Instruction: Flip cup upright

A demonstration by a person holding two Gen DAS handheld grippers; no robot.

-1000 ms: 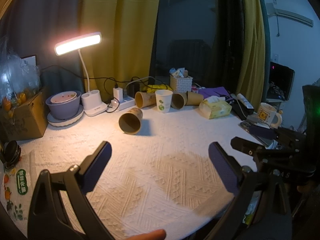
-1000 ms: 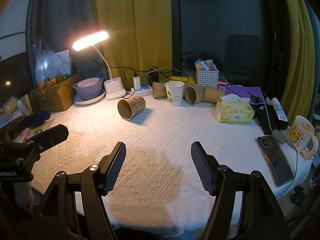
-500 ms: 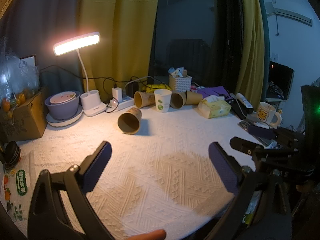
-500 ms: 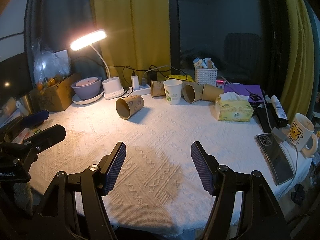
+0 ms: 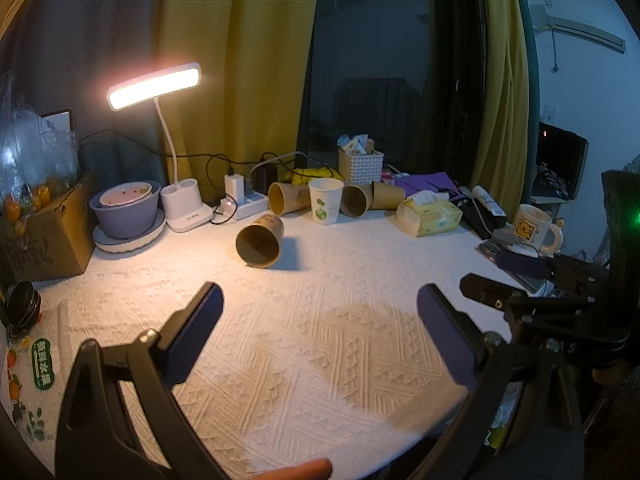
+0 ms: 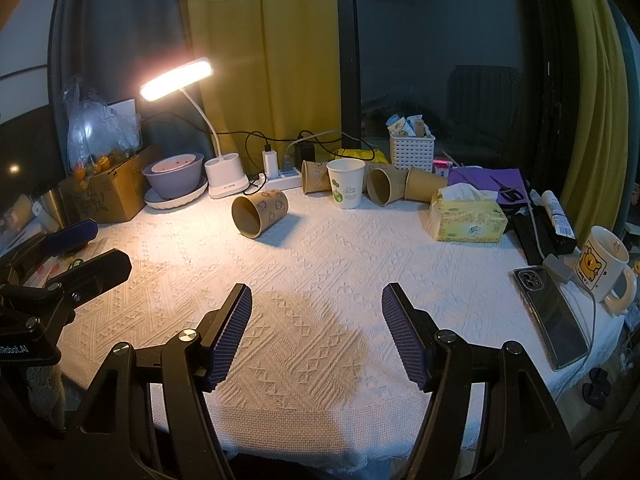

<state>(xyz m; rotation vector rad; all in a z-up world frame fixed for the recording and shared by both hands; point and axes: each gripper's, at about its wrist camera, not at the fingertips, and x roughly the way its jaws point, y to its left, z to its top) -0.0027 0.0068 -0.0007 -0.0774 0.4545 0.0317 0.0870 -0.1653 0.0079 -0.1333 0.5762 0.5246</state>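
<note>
A brown paper cup [image 5: 259, 241] lies on its side on the white tablecloth [image 5: 320, 340], its mouth turned toward me; it also shows in the right wrist view [image 6: 258, 213]. My left gripper [image 5: 320, 332] is open and empty, low over the cloth well in front of the cup. My right gripper [image 6: 316, 332] is open and empty, also short of the cup. Each gripper shows at the edge of the other's view: the right one [image 5: 520, 284], the left one [image 6: 72, 256].
Behind the cup stand a white paper cup [image 6: 346, 183] and several tipped brown cups [image 6: 384, 186]. A lit desk lamp [image 6: 224, 176], a purple bowl [image 6: 174, 176] and a cardboard box [image 6: 108, 192] are at the left. A tissue box [image 6: 466, 220], phone [image 6: 554, 316] and mug [image 6: 602, 266] are at the right.
Both views have shifted very slightly; the cup and the other objects have not moved. Both grippers stay open.
</note>
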